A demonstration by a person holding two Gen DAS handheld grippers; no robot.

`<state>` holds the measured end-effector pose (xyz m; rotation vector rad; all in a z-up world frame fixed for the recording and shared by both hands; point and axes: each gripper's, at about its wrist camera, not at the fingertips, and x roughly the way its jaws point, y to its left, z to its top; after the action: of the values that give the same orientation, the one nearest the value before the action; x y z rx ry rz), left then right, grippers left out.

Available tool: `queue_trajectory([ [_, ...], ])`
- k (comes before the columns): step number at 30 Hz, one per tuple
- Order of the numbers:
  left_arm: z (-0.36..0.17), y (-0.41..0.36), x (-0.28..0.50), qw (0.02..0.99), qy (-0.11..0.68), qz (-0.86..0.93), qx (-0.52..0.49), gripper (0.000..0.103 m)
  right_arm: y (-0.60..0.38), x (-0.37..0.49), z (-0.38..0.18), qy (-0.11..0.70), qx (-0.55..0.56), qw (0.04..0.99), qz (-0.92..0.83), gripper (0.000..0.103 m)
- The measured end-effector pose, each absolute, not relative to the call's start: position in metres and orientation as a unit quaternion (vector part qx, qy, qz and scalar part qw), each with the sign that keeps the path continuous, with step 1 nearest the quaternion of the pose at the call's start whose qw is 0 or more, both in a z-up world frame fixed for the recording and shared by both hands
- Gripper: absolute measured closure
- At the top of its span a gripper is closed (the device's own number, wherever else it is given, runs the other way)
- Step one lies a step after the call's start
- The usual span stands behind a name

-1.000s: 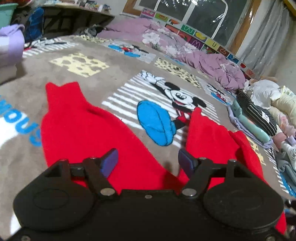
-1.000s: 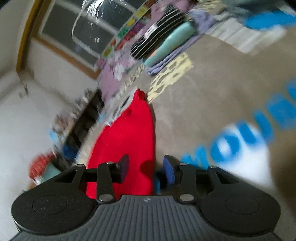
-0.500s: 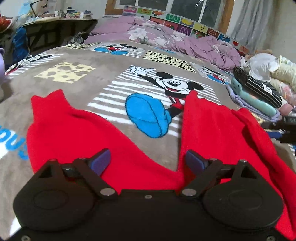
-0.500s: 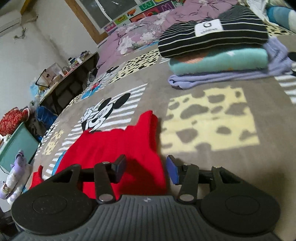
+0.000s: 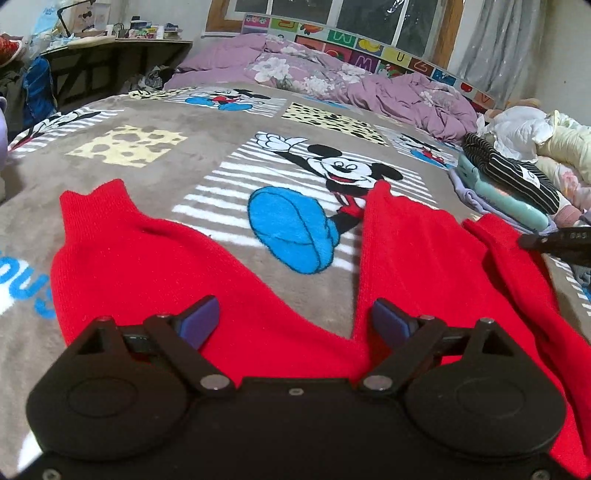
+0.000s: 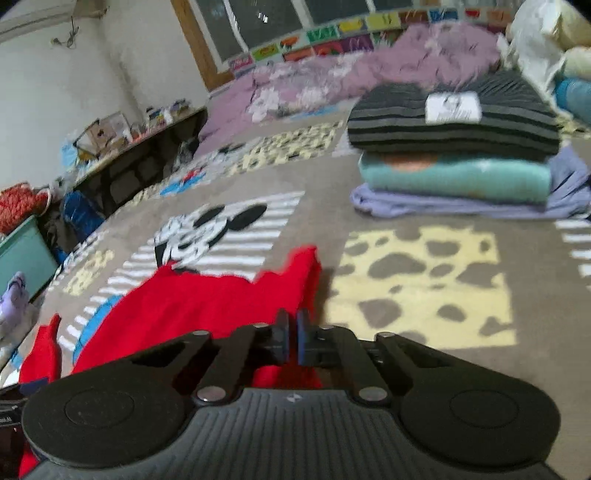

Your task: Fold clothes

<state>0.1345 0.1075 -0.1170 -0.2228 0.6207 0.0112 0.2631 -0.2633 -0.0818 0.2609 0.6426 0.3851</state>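
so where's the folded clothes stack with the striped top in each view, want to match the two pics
Left wrist view: the stack of folded clothes sits at the far right edge, beyond the red garment.
Right wrist view: it is upper right, large, black-striped piece on top, teal then lilac beneath.
Shared landmark: the Mickey Mouse print on the blanket, centre in the left view, left of centre in the right view.

The red garment (image 5: 140,258) is a matt, finely ribbed knit. Under it, the cartoon-print blanket (image 5: 207,122) is plush fleece with a short fuzzy nap. The left gripper (image 5: 293,321) is matt black plastic with smooth blue pads (image 5: 199,321) and shiny metal pivot pins (image 5: 212,382). The window frame (image 5: 218,16) is varnished wood.
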Motion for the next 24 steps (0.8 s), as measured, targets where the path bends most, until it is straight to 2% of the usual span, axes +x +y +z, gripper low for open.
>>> queue_trajectory([
  [12, -0.117, 0.105, 0.133, 0.947, 0.305, 0.006, -0.105, 0.013, -0.334, 0.231, -0.051, 0.279, 0.156, 0.943, 0.095, 0.097],
  [24, -0.117, 0.104, 0.133, 0.947, 0.306, 0.007, -0.100, 0.013, -0.409, 0.172, -0.066, 0.256, 0.190, 0.948, -0.001, 0.097],
])
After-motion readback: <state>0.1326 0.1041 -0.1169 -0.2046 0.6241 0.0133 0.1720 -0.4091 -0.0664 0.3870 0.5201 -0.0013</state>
